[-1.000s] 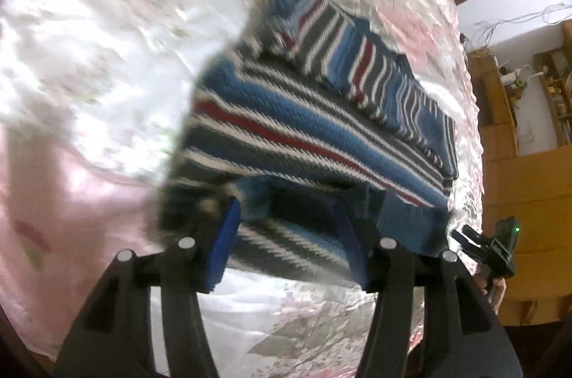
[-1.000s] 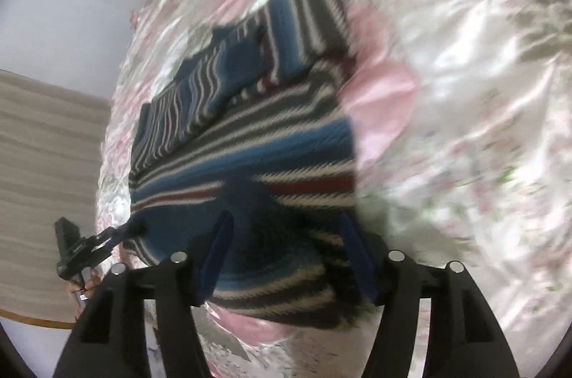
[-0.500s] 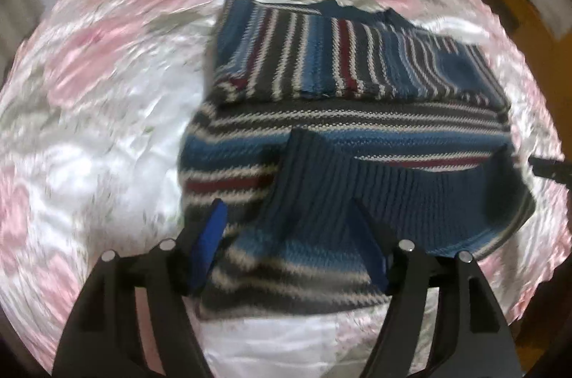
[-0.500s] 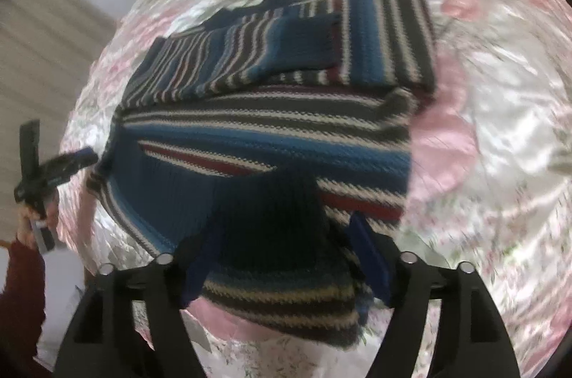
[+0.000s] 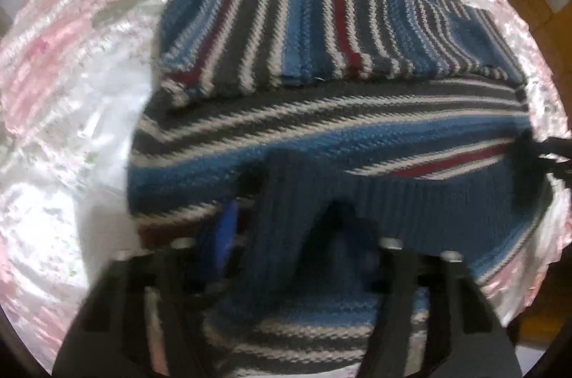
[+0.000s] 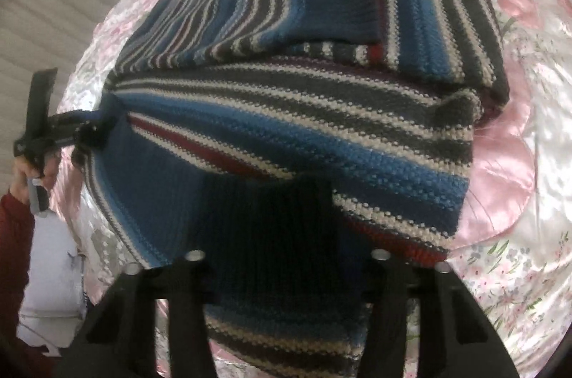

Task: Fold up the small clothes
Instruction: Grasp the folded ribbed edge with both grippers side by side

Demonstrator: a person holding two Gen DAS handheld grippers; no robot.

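Currently the sweater lies on the pink floral satin spread, its sleeves already folded across the chest at the far end, which is why that end shows stripes running the other way. I hold the ribbed hem with both tongs, one corner each, so the near edge can travel as a straight line and land square on the sleeves. My left tongs have hem cloth lying between the fingers and heaped over them; the blue pad on one side stands clear of the cloth, so I cannot tell whether the jaws are clamped or merely cradling it. My right tongs are in the same case: dark ribbing fills the gap and hides the pads, and their closure cannot be confirmed. In the right view the left tongs meet the hem's far corner, gripped by my hand in a red sleeve. The hem is raised and turned back over the body, showing its plain blue inside, which I judge to be a bottom-to-top fold under way. The risk I note is uneven travel between the two corners, which would skew the crease; the knit looks thick and should hold shape, while the slick spread may let the lower layer slide.
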